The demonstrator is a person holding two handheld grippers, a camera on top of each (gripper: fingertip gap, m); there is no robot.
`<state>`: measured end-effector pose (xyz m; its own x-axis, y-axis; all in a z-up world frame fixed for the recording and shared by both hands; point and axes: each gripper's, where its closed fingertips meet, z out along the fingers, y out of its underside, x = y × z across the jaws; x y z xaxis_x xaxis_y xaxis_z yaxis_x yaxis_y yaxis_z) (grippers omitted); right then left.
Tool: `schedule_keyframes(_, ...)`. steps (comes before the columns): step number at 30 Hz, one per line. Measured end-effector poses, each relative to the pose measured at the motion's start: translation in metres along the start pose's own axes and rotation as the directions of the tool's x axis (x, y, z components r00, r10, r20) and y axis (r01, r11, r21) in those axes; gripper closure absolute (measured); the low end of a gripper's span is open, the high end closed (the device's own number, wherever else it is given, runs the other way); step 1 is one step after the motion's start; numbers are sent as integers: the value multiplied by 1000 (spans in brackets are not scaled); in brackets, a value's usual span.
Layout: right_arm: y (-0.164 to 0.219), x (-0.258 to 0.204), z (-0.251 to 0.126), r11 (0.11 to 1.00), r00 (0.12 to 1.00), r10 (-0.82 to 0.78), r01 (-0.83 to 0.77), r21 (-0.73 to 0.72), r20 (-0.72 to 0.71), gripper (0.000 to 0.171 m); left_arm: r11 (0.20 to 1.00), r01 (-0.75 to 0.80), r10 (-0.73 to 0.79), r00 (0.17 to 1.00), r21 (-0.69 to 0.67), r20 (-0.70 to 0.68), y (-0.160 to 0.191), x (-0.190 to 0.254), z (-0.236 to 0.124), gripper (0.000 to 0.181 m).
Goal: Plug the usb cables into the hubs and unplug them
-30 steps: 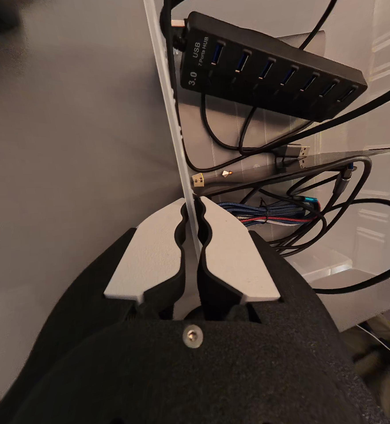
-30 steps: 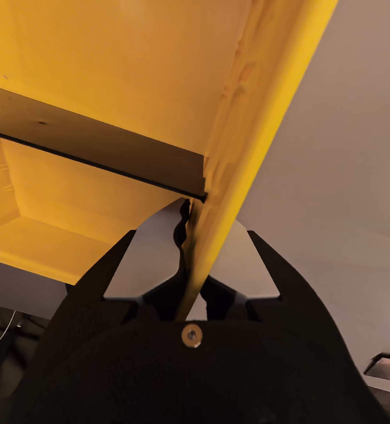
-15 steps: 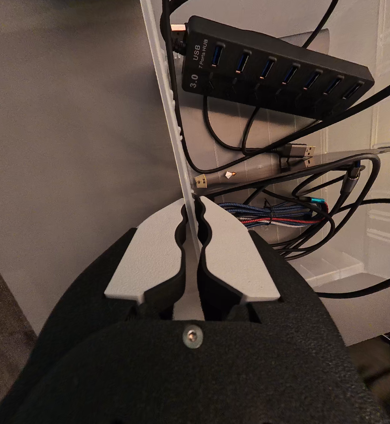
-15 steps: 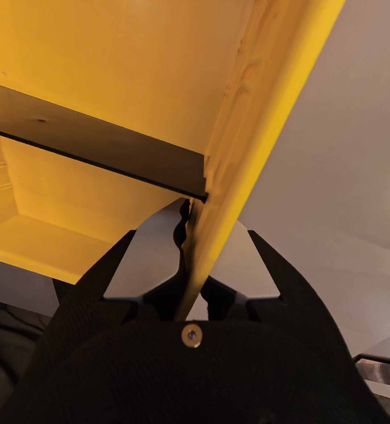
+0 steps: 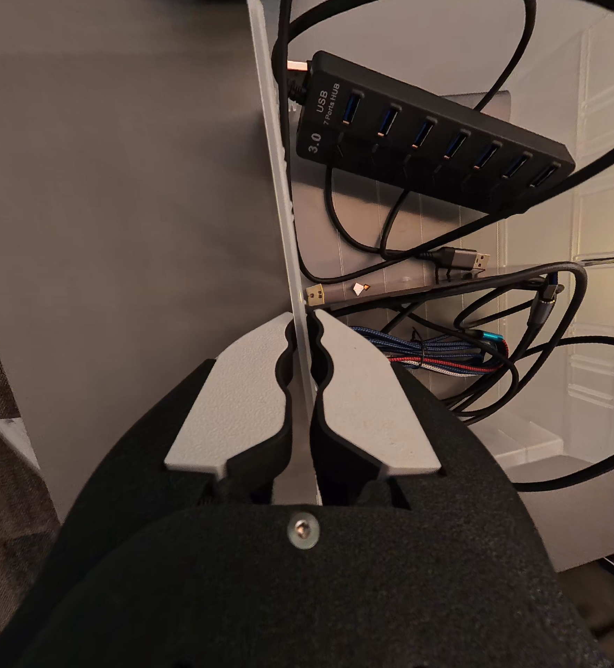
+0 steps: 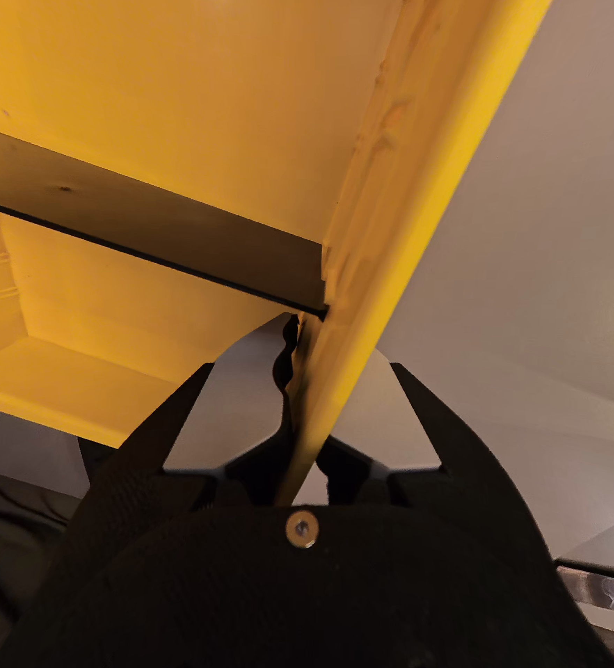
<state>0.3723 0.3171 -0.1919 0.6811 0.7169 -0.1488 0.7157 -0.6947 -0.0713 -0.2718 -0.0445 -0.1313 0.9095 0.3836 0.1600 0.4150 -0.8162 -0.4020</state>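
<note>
Setup step, I judge: the left gripper (image 5: pixel 302 318) clamps the clear bin (image 5: pixel 280 202) wall (hub (image 5: pixel 432 144) inside, 7 ports empty); the right gripper (image 6: pixel 300 321) clamps the yellow bin (image 6: pixel 388 253) wall. Next, set both down.

Left gripper (image 5: pixel 301 318): grey fingers (image 5: pixel 240 397) nearly together, clamped on the thin edge of a clear bin wall (image 5: pixel 280 180) running up between them; wavy black pads pressed to either side of the wall; black body fills lower frame, pointing up and forward

Right gripper (image 6: pixel 307 325): pinched on the rim of a yellow bin (image 6: pixel 388 271); one finger (image 6: pixel 240 397) inside the wall, the other outside and partly hidden behind the rim; tilted upward along the rim
</note>
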Motion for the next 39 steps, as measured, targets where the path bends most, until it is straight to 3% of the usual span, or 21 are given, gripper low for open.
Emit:
schedule_keyframes(23, -2, 10, 0, 999, 999, -46, 46, -3, -23, 159, 997, 18, -18, 1000, 81, -1, -4, -2, 1, 177)
schedule_keyframes(28, -7, 19, -16, 991, 989, -93, 103, 81, -118, 139, 966, -58, 55, 998, 251, 18, -19, -3, -20, 148)
schedule_keyframes(32, -18, 22, -65, 959, 971, -99, 151, 242, -216, 134, 907, -85, 122, 990, 413, -64, -32, 15, -66, 143)
schedule_keyframes(35, -39, 12, -125, 862, 957, -81, 208, 463, -279, 134, 857, -171, 233, 970, 486, -70, -33, 33, -95, 143)
schedule_keyframes(37, -59, -19, -175, 696, 961, -114, 259, 670, -253, 135, 829, -277, 339, 940, 486, -44, -26, 46, -104, 138)
schedule_keyframes(39, -70, -61, -227, 463, 954, -192, 296, 836, -231, 133, 787, -395, 441, 897, 473, 15, -18, 58, -104, 134)
